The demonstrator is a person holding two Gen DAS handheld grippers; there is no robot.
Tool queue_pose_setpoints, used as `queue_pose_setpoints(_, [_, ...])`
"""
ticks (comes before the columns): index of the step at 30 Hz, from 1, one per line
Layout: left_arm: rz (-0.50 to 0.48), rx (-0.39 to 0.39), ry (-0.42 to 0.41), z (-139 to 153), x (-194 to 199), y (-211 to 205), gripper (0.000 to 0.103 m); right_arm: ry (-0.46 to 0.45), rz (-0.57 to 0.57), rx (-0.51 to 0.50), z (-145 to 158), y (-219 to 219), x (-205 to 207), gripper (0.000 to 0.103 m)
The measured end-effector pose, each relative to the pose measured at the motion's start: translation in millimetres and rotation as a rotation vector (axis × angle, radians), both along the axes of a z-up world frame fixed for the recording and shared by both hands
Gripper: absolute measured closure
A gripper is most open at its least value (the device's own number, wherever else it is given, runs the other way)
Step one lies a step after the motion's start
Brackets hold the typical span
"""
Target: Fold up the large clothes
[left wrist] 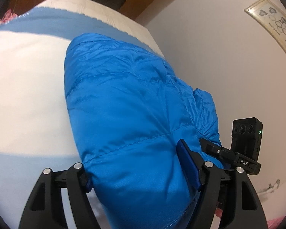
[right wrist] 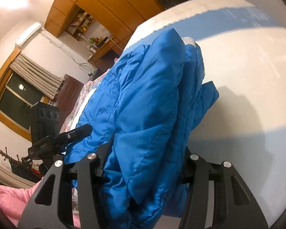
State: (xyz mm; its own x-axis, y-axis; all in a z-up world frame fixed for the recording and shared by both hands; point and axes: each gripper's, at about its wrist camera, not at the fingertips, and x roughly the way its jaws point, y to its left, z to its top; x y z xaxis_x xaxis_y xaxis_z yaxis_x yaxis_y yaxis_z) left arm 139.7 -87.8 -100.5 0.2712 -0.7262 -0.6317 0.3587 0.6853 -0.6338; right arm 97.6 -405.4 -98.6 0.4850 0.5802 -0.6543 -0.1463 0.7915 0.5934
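A bright blue quilted puffer jacket [left wrist: 124,103] lies folded in a thick bundle on a white bed [left wrist: 24,87]. My left gripper [left wrist: 139,173] is shut on the near end of the bundle, the jacket bulging between its jaws. My right gripper [right wrist: 143,164] is shut on the same jacket [right wrist: 152,99], with several padded layers stacked between its jaws. The other gripper shows at each view's edge, in the left wrist view [left wrist: 244,148] and in the right wrist view [right wrist: 47,133]. Most fingertips are hidden by fabric.
The bed has a blue band [left wrist: 66,22] near its far end. A white wall with a framed picture [left wrist: 274,24] is right of the bed. Pink bedding [right wrist: 11,196], a wooden wardrobe [right wrist: 108,2] and a dark window [right wrist: 17,95] lie to the other side.
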Motion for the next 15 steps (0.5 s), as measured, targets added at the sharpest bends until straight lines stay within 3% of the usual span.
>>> queue_pose_setpoints(4, [0.044,0.018,-0.025,-0.9,30.2,5.6,0.029,-0.005,0.036,0.006,-10.7,5.4,48.4,0.053])
queue_pose_setpoints(9, [0.101,0.039,-0.001,-19.0,68.0,14.0,0.029,0.020,0.068,0.006,-35.9,12.1,96.0,0.053])
queue_pose_setpoints(15, [0.122,0.087,0.065,-61.1,95.4,18.8,0.029,0.118,0.068,0.020,-71.9,29.1,134.4,0.053])
